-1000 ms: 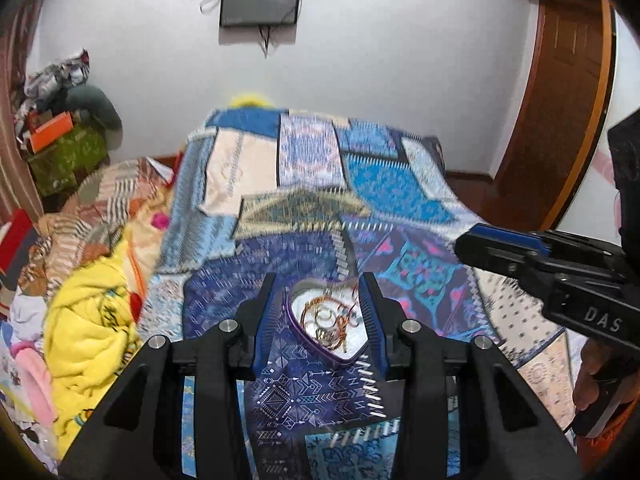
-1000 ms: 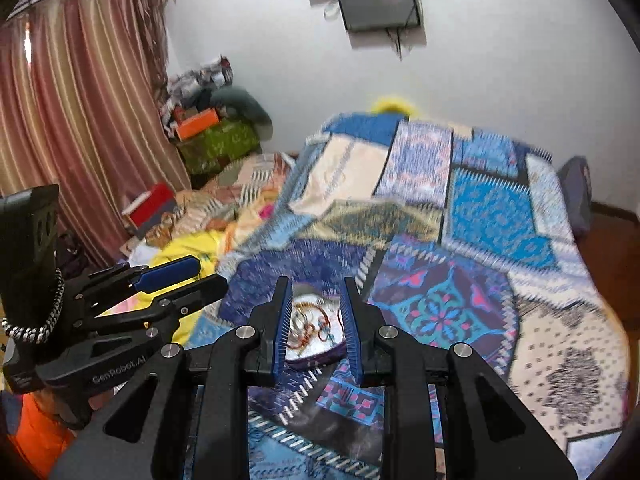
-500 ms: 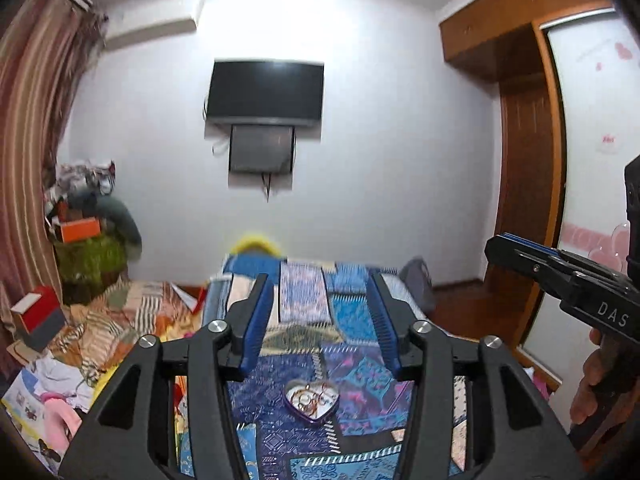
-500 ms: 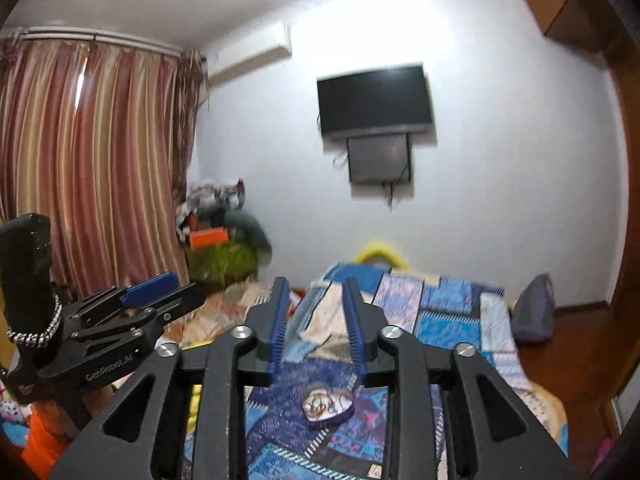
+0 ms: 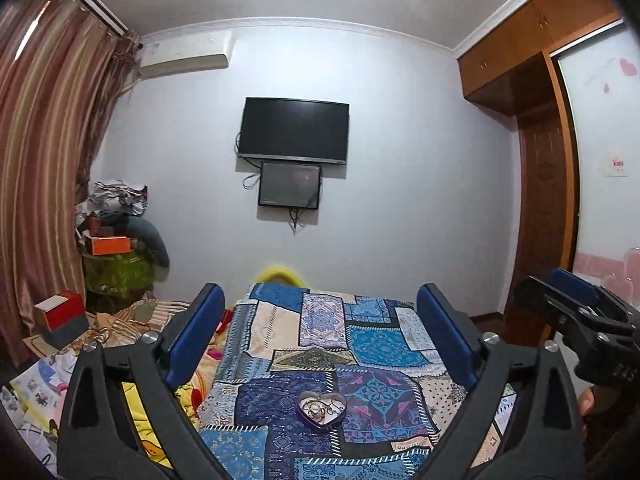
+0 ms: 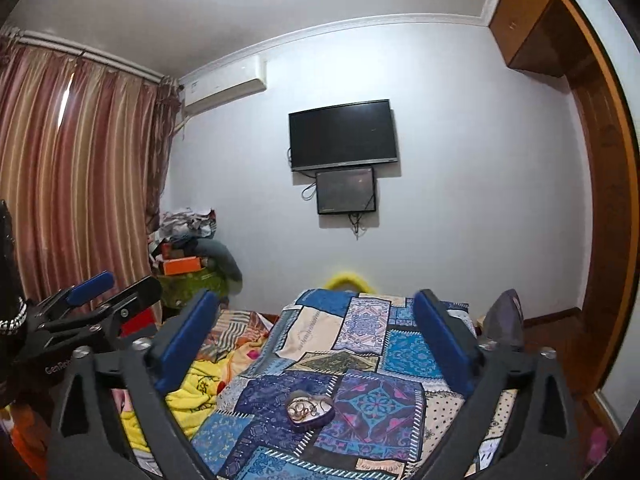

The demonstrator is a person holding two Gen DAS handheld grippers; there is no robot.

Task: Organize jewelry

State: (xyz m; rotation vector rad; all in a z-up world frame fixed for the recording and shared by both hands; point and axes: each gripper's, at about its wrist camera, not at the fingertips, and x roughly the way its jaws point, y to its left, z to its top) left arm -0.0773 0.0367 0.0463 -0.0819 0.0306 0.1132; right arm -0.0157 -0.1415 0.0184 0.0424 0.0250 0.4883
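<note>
A heart-shaped purple tin point(image 5: 321, 407) holding gold rings and chains lies on the blue patchwork bedspread point(image 5: 360, 344); it also shows in the right wrist view point(image 6: 309, 408). My left gripper point(image 5: 320, 320) is wide open and empty, held high and well back from the tin. My right gripper point(image 6: 316, 320) is also wide open and empty, equally far back. The right gripper shows at the right edge of the left wrist view point(image 5: 576, 308), and the left gripper at the left edge of the right wrist view point(image 6: 100, 300).
A yellow blanket point(image 6: 196, 392) and loose clothes lie left of the bedspread. Boxes and bags are piled in the far left corner point(image 5: 116, 240). A TV point(image 5: 294, 128) hangs on the far wall. A wooden wardrobe point(image 5: 548, 200) stands at the right.
Both grippers have pulled up and back from the tin, which now looks small and far. Both sets of jaws have opened much wider.
</note>
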